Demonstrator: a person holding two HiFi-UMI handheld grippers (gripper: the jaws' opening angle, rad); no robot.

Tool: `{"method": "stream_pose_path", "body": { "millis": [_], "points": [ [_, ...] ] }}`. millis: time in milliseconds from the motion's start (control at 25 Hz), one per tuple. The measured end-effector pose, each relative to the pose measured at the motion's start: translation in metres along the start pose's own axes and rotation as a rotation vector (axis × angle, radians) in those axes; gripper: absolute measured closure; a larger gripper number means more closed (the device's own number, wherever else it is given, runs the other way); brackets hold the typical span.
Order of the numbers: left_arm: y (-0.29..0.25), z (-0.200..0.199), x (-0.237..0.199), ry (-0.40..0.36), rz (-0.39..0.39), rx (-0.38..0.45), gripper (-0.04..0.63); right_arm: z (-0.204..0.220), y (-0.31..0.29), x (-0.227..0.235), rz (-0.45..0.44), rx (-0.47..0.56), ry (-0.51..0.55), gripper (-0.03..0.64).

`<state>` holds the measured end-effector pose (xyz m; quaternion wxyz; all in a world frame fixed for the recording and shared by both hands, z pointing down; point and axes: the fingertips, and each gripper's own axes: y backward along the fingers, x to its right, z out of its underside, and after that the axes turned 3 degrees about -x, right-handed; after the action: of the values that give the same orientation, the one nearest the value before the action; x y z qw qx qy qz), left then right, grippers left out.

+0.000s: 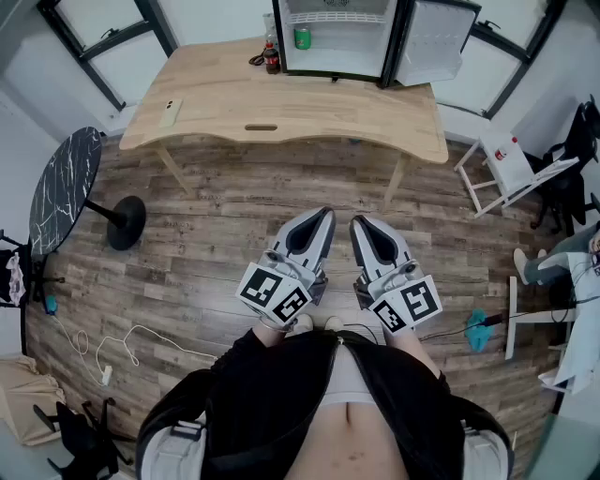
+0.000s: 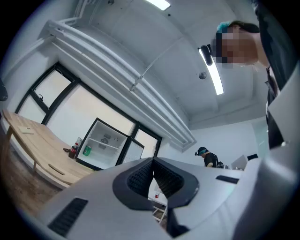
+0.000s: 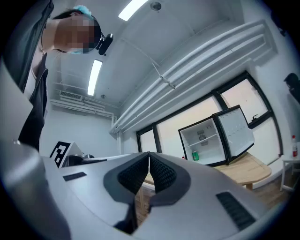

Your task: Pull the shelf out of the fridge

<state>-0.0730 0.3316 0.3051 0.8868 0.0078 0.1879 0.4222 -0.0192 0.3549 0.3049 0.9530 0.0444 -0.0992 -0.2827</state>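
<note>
A small fridge [image 1: 339, 37] stands open at the back of a wooden table [image 1: 281, 108], its door swung to the right. Its white wire shelf [image 1: 334, 17] sits inside near the top, and a green can [image 1: 302, 38] stands on the fridge floor. Both grippers are held close to my body, far from the fridge, pointing toward it. The left gripper [image 1: 326, 214] is shut with nothing in it, and so is the right gripper [image 1: 357, 222]. In the left gripper view the fridge [image 2: 101, 143] and shelf [image 2: 106, 144] show beyond the shut jaws. The right gripper view shows the shelf [image 3: 202, 138] likewise.
A cola bottle [image 1: 272, 58] stands left of the fridge, and a small flat device [image 1: 170, 112] lies on the table's left end. A round black table [image 1: 64, 187] is at the left, a white folding stand [image 1: 506, 169] at the right. Cables [image 1: 112, 352] lie on the wooden floor.
</note>
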Motion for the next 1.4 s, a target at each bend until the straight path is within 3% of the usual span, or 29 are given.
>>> {"method": "stream_pose_path", "body": {
  "millis": [320,560,760,960,1400],
  "points": [
    [-0.002,-0.003,0.006,-0.018,0.011,0.007,0.589,-0.003,0.002,-0.002,0.003,0.0,0.037,0.586],
    [-0.002,-0.001,0.007,-0.017,0.009,0.013,0.589,-0.007,0.007,0.002,0.004,0.037,0.004,0.584],
    [-0.008,0.001,0.01,-0.019,0.011,0.009,0.589,-0.011,0.007,0.004,0.015,0.028,0.091,0.584],
    [-0.017,0.003,0.018,-0.035,0.012,0.013,0.589,-0.006,0.012,0.019,0.028,0.007,0.041,0.584],
    [-0.031,0.025,0.024,-0.056,-0.076,-0.02,0.589,0.011,0.022,0.051,0.035,-0.086,0.022,0.585]
  ]
}}
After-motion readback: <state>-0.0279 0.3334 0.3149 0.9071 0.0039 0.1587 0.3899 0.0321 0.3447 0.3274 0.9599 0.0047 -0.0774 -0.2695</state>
